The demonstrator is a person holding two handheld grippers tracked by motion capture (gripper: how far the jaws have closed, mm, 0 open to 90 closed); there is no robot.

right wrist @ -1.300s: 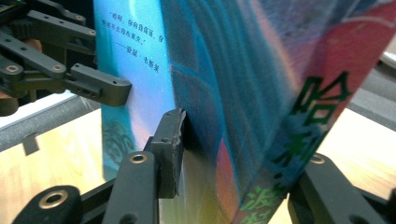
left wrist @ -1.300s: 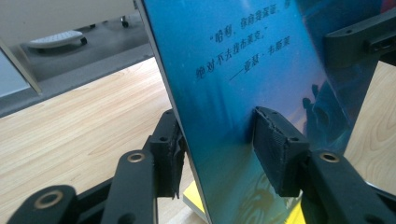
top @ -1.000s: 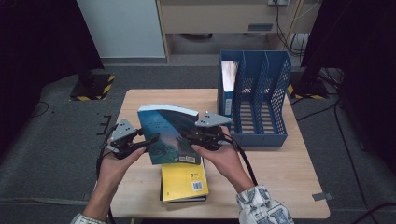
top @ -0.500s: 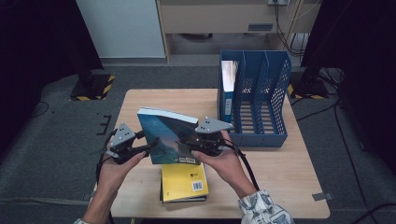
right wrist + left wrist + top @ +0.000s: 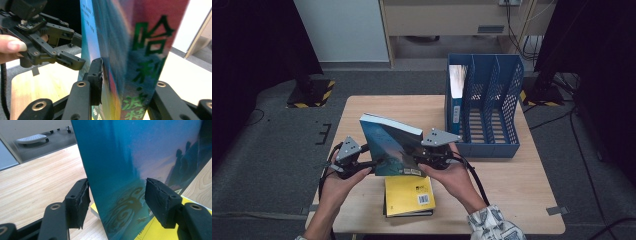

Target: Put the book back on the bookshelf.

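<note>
Teal book (image 5: pixel 388 145) upright, pinched by right tool (image 5: pixel 428 156); left tool (image 5: pixel 364 166) spreading, book between; yellow book (image 5: pixel 408 196) below, blue rack (image 5: pixel 484 105) beside.

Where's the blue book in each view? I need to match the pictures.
High view: blue book mid-table, upright and tilted between both grippers.
Left gripper view: its cover stands between the open jaws.
Right gripper view: its spine stands between the jaws, which are shut on it.
Shared landmark: yellow book below it.
</note>
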